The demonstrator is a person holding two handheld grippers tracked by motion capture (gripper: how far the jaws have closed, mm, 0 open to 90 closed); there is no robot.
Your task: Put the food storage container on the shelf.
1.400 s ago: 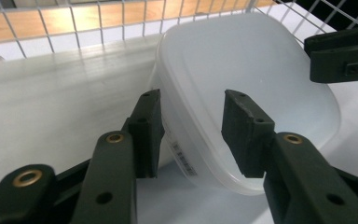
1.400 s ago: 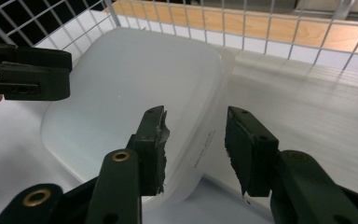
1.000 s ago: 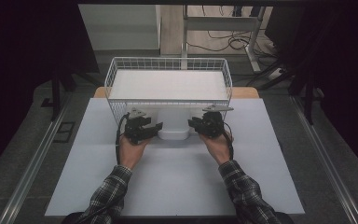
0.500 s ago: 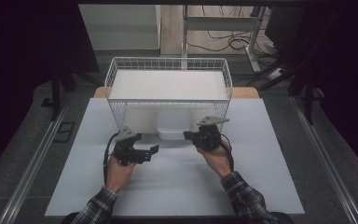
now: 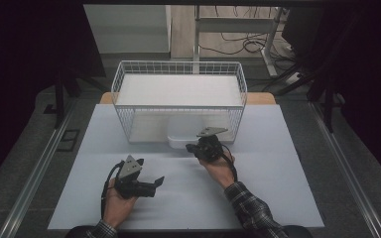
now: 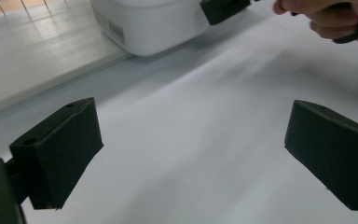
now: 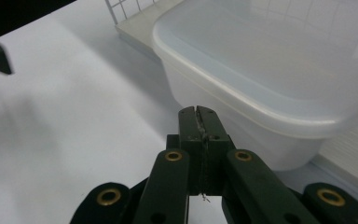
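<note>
Sitting just beyond the closed right tool (image 5: 192, 147), white tub (image 5: 186, 134); left tool (image 5: 159, 181) wide, empty.

White lidded tub (image 5: 186, 135) upright, inside basket front.

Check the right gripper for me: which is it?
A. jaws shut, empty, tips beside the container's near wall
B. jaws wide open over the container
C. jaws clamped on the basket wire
A: in the right gripper view the right gripper has its jaws pressed together with nothing between them, beside the white container.
</note>
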